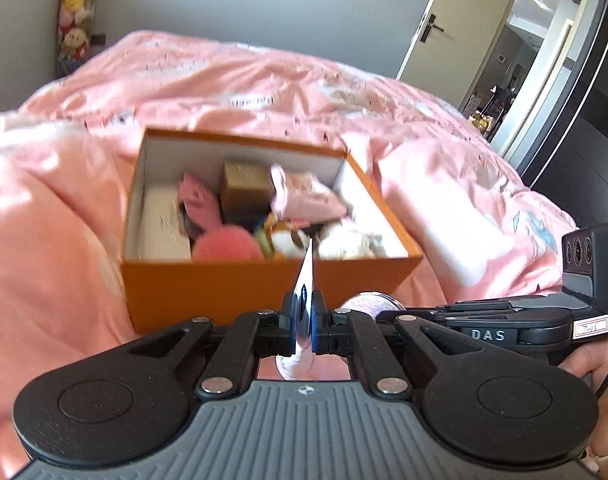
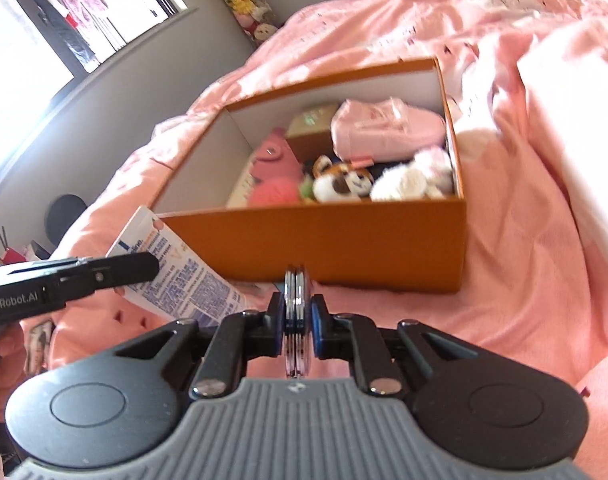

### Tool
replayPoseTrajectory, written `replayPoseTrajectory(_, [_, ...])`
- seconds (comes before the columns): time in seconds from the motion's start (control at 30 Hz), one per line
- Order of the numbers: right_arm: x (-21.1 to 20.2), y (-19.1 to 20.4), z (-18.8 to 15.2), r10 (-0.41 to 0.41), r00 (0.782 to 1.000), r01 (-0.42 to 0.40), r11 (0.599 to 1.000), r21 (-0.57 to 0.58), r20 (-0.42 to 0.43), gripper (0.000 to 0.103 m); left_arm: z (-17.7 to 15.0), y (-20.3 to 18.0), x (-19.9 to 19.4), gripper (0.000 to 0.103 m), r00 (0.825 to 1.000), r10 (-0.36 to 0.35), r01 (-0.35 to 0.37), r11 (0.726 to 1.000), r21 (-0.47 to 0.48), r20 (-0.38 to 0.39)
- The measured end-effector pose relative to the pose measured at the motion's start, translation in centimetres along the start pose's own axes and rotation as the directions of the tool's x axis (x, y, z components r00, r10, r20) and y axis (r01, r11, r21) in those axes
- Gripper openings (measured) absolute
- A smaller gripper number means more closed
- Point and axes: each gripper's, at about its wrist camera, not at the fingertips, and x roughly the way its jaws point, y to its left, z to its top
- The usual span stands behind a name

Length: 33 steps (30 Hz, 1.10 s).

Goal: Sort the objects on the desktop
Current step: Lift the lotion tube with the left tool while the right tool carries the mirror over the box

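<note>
Left claw [image 1: 302, 320] grips a white tube [image 2: 176, 272]; right claw [image 2: 298, 320] clamps a round compact mirror [image 2: 296, 300]; the orange box [image 1: 224, 296] sits just ahead on the bed [image 1: 44, 240].

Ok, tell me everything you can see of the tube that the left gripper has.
The tube is a flattened white squeeze tube, plastic by the look, with dense blue print and a crimped flat end pointing up toward the orange box. The left gripper is shut on it, pads pinching its flat faces, so the left wrist view shows it edge-on. It hangs above the pink bedding, in front of the box's near left corner, apart from it. Its cap end is hidden.
</note>
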Motion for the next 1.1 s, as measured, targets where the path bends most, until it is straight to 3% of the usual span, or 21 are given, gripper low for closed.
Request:
replayPoseTrajectory(0.23, [-2.5, 2.2, 4.4, 0.053, 0.989, -0.044, 0.997, -0.067, 0.135, 0.015, 5.2, 0.0, -2.5, 0.007, 0.987, 0.104, -0.120, 0.985, 0.128, 0.125])
replayPoseTrajectory(0.43, [-0.4, 2.7, 7.5, 0.044, 0.987, -0.032, 0.996, -0.079, 0.153, 0.015, 7.6, 0.5, 1.1, 0.006, 0.975, 0.171, -0.204, 0.943, 0.261, 0.145])
replayPoseTrajectory(0.57, [1.6, 2.6, 8.5, 0.036, 0.991, -0.024, 0.996, -0.086, 0.133, 0.015, 7.6, 1.2, 4.9, 0.006, 0.978, 0.194, -0.209, 0.897, 0.389, 0.078])
replayPoseTrajectory(0.63, [2.5, 2.3, 8.9, 0.036, 0.992, -0.026, 0.996, -0.081, 0.122, 0.015, 7.7, 1.9, 6.4, 0.006, 0.979, 0.201, -0.192, 0.886, 0.421, 0.025])
replayPoseTrajectory(0.77, [4.1, 1.9, 9.8, 0.037, 0.994, -0.029, 0.997, -0.075, 0.106, 0.015, 8.7, 3.7, 8.1, 0.006, 0.978, 0.186, -0.131, 0.901, 0.413, -0.095])
replayPoseTrajectory(0.97, [6.5, 1.7, 10.8, 0.059, 0.995, -0.053, 0.996, -0.077, 0.080, 0.015, 10.6, 5.4, 10.4, 0.005, 0.956, 0.175, -0.072, 0.918, 0.389, -0.236])
replayPoseTrajectory(1.1, [7.8, 1.6, 11.2, 0.065, 0.996, -0.059, 0.995, -0.082, 0.066, 0.015, 11.3, 6.2, 12.0, 0.005, 0.943, 0.185, -0.064, 0.916, 0.395, -0.276])
